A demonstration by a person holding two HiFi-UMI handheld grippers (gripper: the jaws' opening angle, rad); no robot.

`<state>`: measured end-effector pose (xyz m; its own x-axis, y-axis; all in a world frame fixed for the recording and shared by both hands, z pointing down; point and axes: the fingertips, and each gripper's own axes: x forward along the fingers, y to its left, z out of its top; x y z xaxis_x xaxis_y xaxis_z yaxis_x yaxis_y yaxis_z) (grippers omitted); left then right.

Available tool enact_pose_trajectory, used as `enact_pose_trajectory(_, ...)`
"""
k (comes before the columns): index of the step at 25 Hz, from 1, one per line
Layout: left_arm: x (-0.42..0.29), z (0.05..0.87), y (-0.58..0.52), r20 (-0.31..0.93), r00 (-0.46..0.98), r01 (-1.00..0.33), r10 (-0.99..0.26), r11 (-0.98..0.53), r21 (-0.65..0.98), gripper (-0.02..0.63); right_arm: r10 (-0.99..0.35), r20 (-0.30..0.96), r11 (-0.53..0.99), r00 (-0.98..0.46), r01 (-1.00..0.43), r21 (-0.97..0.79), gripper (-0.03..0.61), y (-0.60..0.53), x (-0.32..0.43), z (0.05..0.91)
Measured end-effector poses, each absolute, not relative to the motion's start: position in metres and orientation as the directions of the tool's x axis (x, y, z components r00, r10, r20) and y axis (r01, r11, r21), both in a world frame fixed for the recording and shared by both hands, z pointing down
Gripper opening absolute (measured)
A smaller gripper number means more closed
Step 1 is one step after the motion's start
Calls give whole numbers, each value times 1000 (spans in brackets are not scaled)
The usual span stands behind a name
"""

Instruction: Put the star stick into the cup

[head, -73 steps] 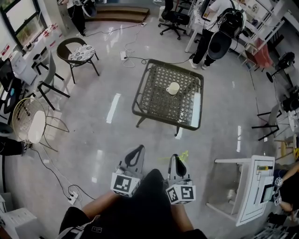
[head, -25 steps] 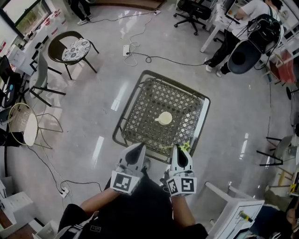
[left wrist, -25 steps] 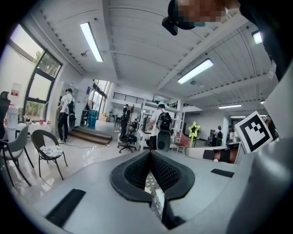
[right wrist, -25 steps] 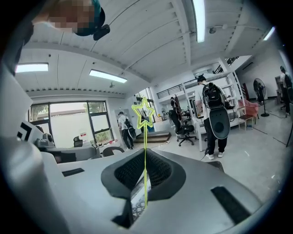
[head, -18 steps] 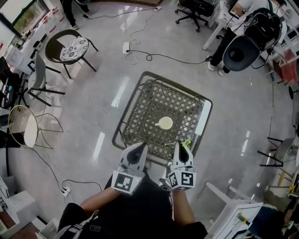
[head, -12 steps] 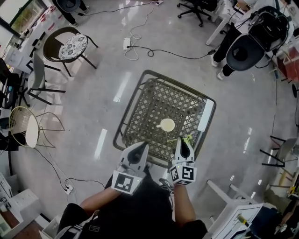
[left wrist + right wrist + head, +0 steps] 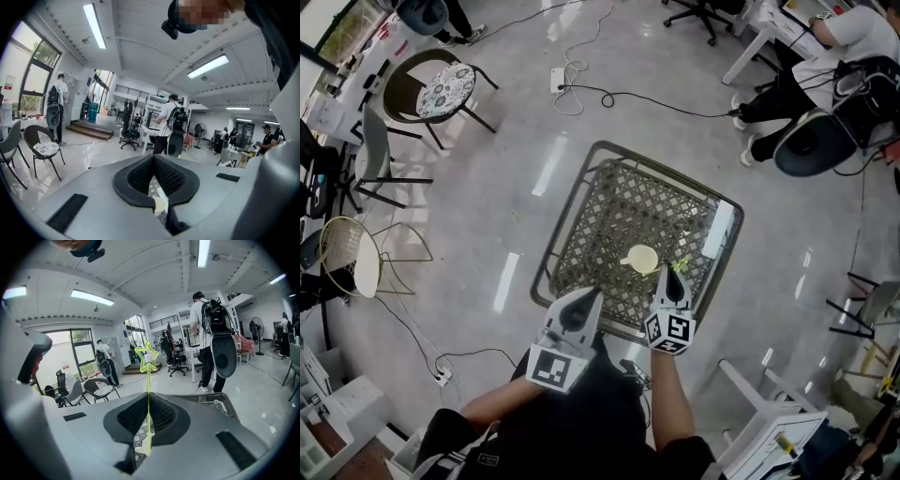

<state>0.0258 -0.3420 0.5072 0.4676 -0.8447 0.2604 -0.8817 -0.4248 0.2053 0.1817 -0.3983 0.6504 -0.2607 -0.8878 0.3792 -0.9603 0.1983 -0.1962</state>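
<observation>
My right gripper (image 7: 670, 277) (image 7: 149, 401) is shut on the star stick (image 7: 148, 380), a thin yellow-green rod topped by an outlined star that points up and forward in the right gripper view. From the head view the star (image 7: 682, 268) shows just past the jaws, right of the cream cup (image 7: 641, 259). That cup stands upright on the woven lattice table (image 7: 609, 211), near its front edge. The left gripper (image 7: 581, 303) (image 7: 152, 161) hovers at the table's near edge with its jaws closed and nothing between them.
Round the table lie cables (image 7: 609, 94) on the glossy floor. A black chair with a patterned cushion (image 7: 441, 89) and a wire chair (image 7: 356, 258) stand at the left. People with backpacks (image 7: 825, 84) are at the far right, a white desk (image 7: 769, 422) at the near right.
I have walked up to the table. The right gripper with the star stick has moved forward and now sits right beside the cup; the left gripper stayed at the table's edge.
</observation>
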Motion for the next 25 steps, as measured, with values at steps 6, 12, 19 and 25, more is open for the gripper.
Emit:
enact_pose_trajectory(6,21,516,-355,266,467,-881,-843,-419,219,14,-881,407,179,-239,-967,-180,14,-413,182,683)
enact_pose_trajectory(12,20,520,-367,282,469,-880,-837,-416,231,14,-865,447,165,-229,-970,-177,14,-424,182,709)
enact_pose_trajectory(19,19,528,-375,297,471,-880,-831,-415,232,14,-838,495,159,-231,-970,-183,14,-430,179,741)
enact_pose_trajectory(25,15,530,-383,301,459,-885,-836,-401,236,14,-807,545,146,-228,-971,-191,14,-433,178,764)
